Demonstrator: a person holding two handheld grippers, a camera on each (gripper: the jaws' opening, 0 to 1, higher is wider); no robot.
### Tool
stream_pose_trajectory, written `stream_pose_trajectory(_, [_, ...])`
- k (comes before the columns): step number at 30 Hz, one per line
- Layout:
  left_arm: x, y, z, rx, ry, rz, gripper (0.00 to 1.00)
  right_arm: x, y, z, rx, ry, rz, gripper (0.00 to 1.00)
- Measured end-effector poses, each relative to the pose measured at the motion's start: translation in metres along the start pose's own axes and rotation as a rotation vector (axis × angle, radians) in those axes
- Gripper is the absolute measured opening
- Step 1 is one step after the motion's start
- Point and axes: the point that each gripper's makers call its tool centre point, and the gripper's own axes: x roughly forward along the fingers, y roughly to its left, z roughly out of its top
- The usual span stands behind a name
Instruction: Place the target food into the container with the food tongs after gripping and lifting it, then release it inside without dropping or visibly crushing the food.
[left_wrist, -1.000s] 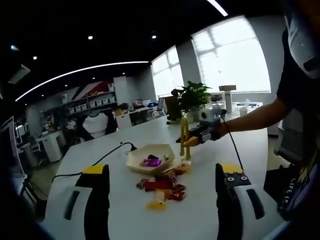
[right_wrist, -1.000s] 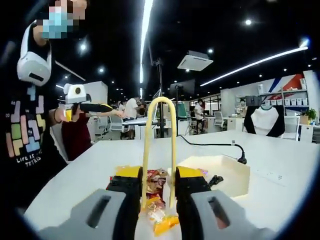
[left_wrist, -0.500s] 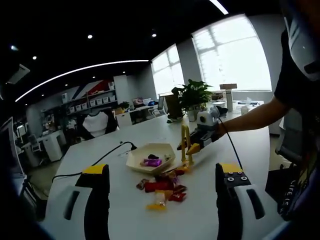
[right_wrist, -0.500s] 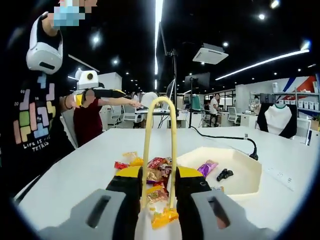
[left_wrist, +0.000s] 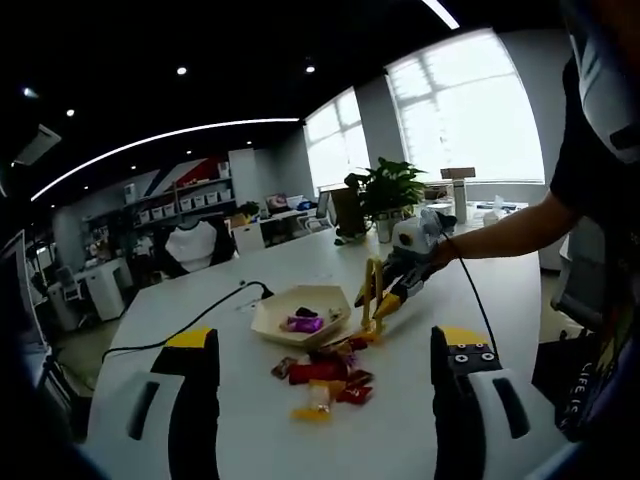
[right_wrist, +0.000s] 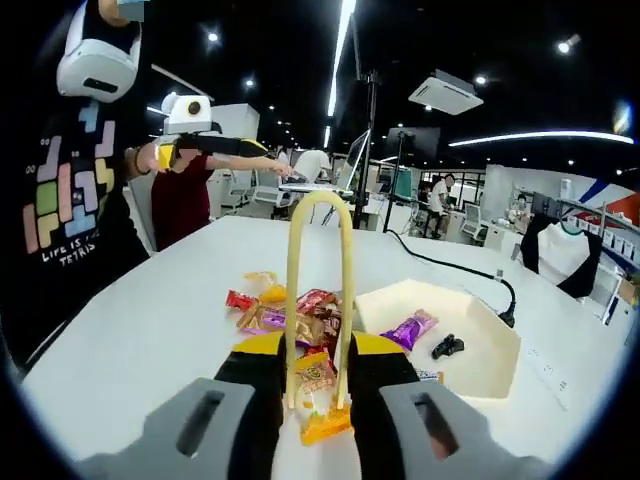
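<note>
The right hand-held gripper squeezes yellow tongs; the left hand-held gripper is wide open, empty. Wrapped candies, lower middle, look light, crinkly, slippery; pinch mid-wrapper.

Pale yellow tongs, cream container, purple-wrapped candy inside, red and orange wrappers, white table

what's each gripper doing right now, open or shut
Left gripper: open, holding nothing.
Right gripper: shut on the yellow plastic looped tongs.

Right gripper jaws clamped close together; left gripper jaws spread wide, held aloft
</note>
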Motion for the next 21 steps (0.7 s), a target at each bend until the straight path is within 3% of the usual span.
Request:
stream_pose_trajectory(1, [0.0,0.0,0.0,0.0,-0.001,0.0,0.93,0.0,-0.004,-0.001,-0.011,0.013,-0.025,0.18])
stream_pose_trajectory(2, [0.0,0.0,0.001,0.0,-0.004,0.001,0.92,0.0,-0.014,-0.003,0.011,0.042,-0.098,0.17])
stream_pose_trajectory(4, [0.0,0.001,0.002,-0.001,-0.006,0.003,0.92,-0.001,-0.025,-0.005,0.118,0.055,-0.184,0.16])
stream_pose_trajectory(6, [-0.001,0.001,0.001,-0.002,-0.006,0.004,0.92,-0.001,-0.025,-0.001,0.171,0.029,-0.175,0.16])
stream_pose_trajectory(7, [-0.002,0.001,0.0,-0.001,-0.003,0.005,0.92,-0.003,-0.032,-0.003,0.2,0.022,-0.226,0.15])
stream_pose_trajectory(14, [-0.004,0.002,-0.001,-0.004,-0.005,0.005,0.92,-0.017,-0.034,-0.005,0.368,-0.024,-0.286,0.15])
stream_pose_trajectory(15, [-0.004,0.002,0.0,-0.006,-0.008,0.004,0.91,-0.021,-0.038,-0.006,0.42,-0.027,-0.323,0.15])
stream_pose_trajectory(18, [-0.004,0.0,0.001,-0.003,-0.013,-0.001,0.91,-0.031,-0.043,-0.007,0.433,-0.047,-0.384,0.14])
stream_pose_trajectory(19, [-0.004,-0.001,0.001,-0.003,-0.014,-0.003,0.91,-0.033,-0.039,-0.007,0.435,-0.051,-0.369,0.14])
stream_pose_trajectory(20, [-0.005,-0.002,0.002,-0.002,-0.018,-0.006,0.91,-0.039,-0.042,-0.001,0.461,-0.107,-0.404,0.14])
stream_pose_trajectory(21, [-0.005,-0.002,0.003,-0.001,-0.02,-0.008,0.91,-0.041,-0.04,0.001,0.458,-0.114,-0.397,0.14])
